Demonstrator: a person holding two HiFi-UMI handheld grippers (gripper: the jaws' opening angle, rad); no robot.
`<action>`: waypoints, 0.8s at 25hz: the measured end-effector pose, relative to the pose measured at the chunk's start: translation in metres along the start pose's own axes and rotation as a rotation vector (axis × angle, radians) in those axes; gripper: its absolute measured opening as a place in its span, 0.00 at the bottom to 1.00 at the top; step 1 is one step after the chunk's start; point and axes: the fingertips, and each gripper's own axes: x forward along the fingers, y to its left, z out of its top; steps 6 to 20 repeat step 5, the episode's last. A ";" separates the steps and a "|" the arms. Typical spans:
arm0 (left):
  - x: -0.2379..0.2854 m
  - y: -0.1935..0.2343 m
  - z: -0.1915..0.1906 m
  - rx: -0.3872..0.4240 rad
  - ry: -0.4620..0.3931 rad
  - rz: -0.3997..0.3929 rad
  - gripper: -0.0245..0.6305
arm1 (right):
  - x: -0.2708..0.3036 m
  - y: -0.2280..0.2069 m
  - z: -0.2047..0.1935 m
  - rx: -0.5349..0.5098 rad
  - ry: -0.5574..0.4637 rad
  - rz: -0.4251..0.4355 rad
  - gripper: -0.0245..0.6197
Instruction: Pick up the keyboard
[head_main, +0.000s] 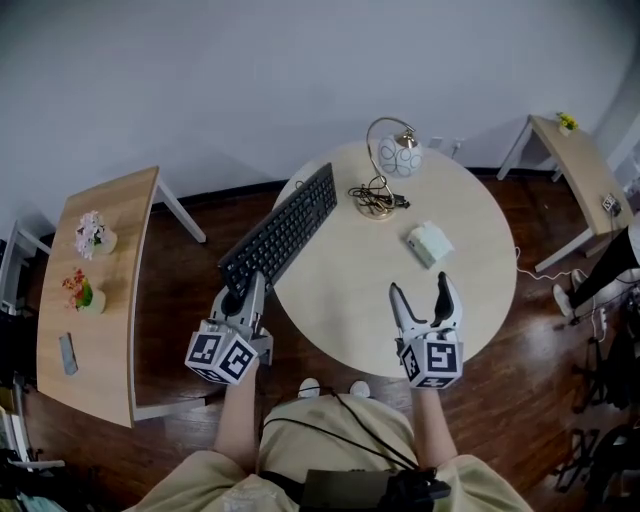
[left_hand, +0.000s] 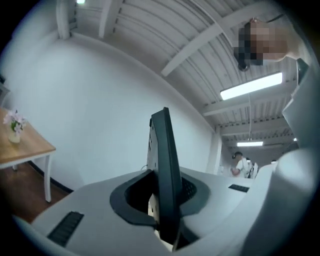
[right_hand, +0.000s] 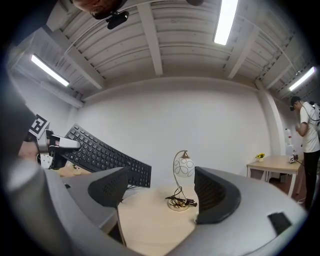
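Clamps the near end of the keyboard in the left gripper. Shows it edge-on in the left gripper view, both pads pressed against its thin black body. Carries that held end out past the left rim of the round table, above the wooden floor. Runs the rest diagonally up and right over the rim, toward the lamp. Reads as tilted in the right gripper view, with the held end high at the left and the far end lower, close above the tabletop. Cannot tell whether that far end touches the wood.

Hovers the right gripper over the near part of the table, jaws spread wide with nothing between them, aimed at the lamp. Puts a small white box just ahead of its right jaw.

Leaves a broad band of open tabletop between the keyboard's long right edge and the right gripper. Leaves a narrower gap between the keyboard's far corner and the lamp's base with its bundled cord.

Off the left rim, shows a strip of floor, then a side table with two small flower pots, well apart from the keyboard. To the right, shows another table and a person's legs at the picture's edge, well apart from both grippers.
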 end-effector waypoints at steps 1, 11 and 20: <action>0.002 0.001 -0.005 0.030 0.027 0.010 0.13 | 0.000 0.001 0.000 -0.001 0.001 0.001 0.70; 0.000 0.001 -0.037 0.158 0.129 0.082 0.13 | 0.002 0.011 0.003 -0.006 -0.006 0.015 0.70; 0.000 0.001 -0.037 0.158 0.129 0.082 0.13 | 0.002 0.011 0.003 -0.006 -0.006 0.015 0.70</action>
